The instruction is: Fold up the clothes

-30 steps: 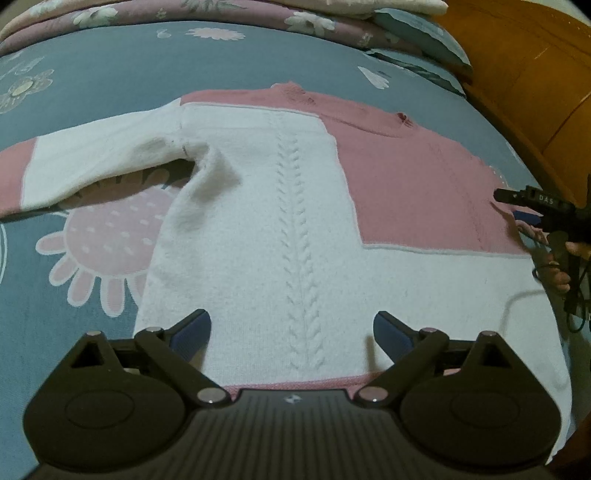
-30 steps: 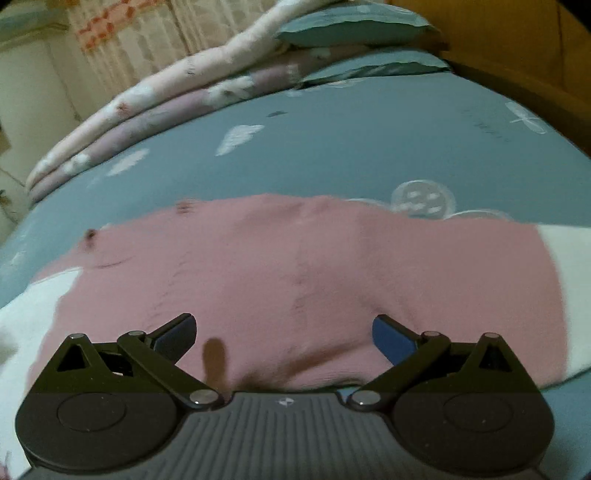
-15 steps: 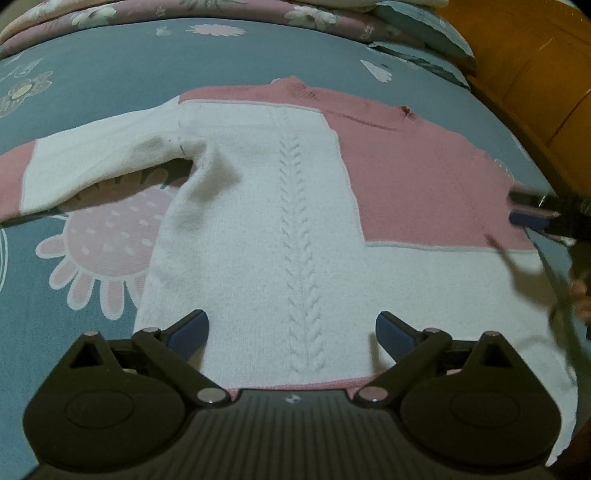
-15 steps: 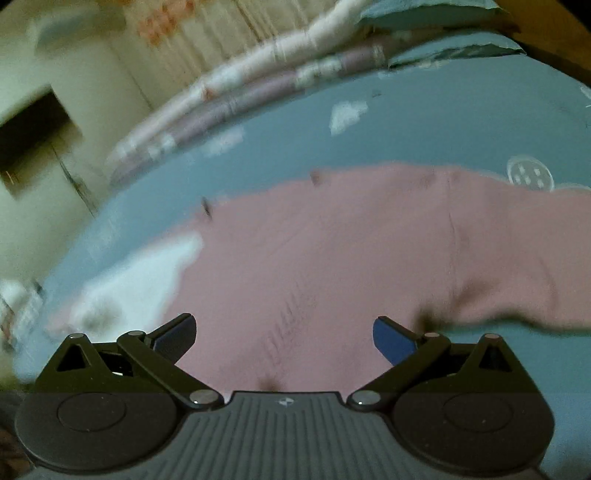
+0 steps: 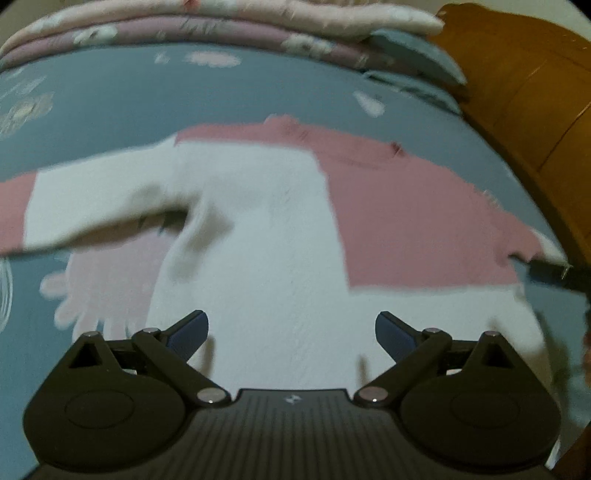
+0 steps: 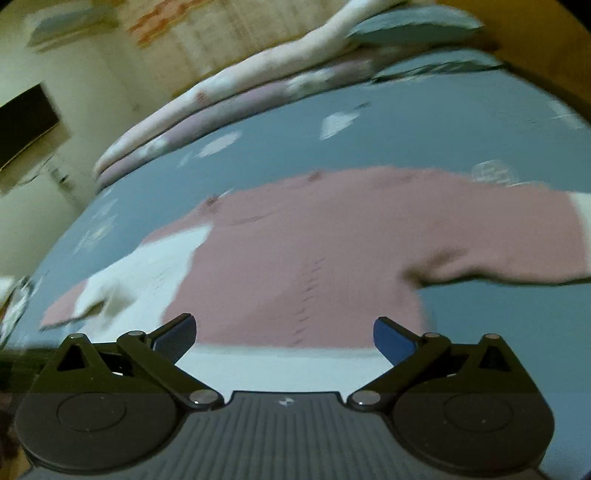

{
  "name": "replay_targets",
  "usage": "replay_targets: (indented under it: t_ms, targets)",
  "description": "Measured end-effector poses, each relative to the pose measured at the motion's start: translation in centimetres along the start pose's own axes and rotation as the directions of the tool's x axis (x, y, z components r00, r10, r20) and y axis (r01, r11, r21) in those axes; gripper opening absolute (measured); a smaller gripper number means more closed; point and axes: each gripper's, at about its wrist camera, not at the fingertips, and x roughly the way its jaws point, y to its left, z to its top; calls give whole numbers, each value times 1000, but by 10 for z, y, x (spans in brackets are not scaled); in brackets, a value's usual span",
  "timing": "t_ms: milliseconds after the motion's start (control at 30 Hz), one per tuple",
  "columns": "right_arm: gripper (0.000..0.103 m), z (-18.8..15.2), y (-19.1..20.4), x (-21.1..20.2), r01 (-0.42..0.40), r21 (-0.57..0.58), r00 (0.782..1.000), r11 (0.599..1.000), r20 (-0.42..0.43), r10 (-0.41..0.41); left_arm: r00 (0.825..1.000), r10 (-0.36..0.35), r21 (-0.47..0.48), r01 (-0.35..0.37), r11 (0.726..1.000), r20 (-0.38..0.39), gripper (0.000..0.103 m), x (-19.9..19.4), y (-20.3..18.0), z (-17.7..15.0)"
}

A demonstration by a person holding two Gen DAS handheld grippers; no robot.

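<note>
A pink and white knitted sweater (image 5: pixel 280 236) lies flat on the blue bed sheet (image 5: pixel 110 99), both sleeves spread out. My left gripper (image 5: pixel 291 332) hovers open over the white lower part near the hem, nothing between its fingers. In the right wrist view the same sweater (image 6: pixel 332 251) shows its pink half, with the right sleeve (image 6: pixel 517 243) stretching off to the right. My right gripper (image 6: pixel 284 334) is open above the pink and white boundary, holding nothing. Its dark tip (image 5: pixel 550 273) shows at the right edge of the left wrist view, beside the sweater's right side.
Folded pink and white floral quilts (image 5: pixel 221 26) and pillows (image 6: pixel 413 22) are stacked at the far end of the bed. A wooden headboard (image 5: pixel 524 92) borders the right side. A wall with a dark screen (image 6: pixel 22 125) stands at left in the right wrist view.
Both views are blurred by motion. The right gripper has pulled back and swung, so more of the sweater and its right sleeve show. The left gripper has tilted up slightly.
</note>
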Motion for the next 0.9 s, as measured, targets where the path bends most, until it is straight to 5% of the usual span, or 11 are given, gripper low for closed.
replay_targets:
  t_ms: [200,433,667,900]
  targets:
    - [103,-28,19,32,21,-45,991,999,-132,-27,999,-40,2,40,999,3,97,27,4,10]
    - [103,-38,30,33,86,-65,986,994,-135,-94,997,-71,7,72,997,-39,97,21,31,-2]
    - [103,-50,53,46,235,-49,964,971,-113,-239,982,-180,62,177,982,54,94,0,70,46]
    - [103,-62,72,45,377,-14,918,926,-128,-376,976,-203,195,184,963,82,58,26,119,123]
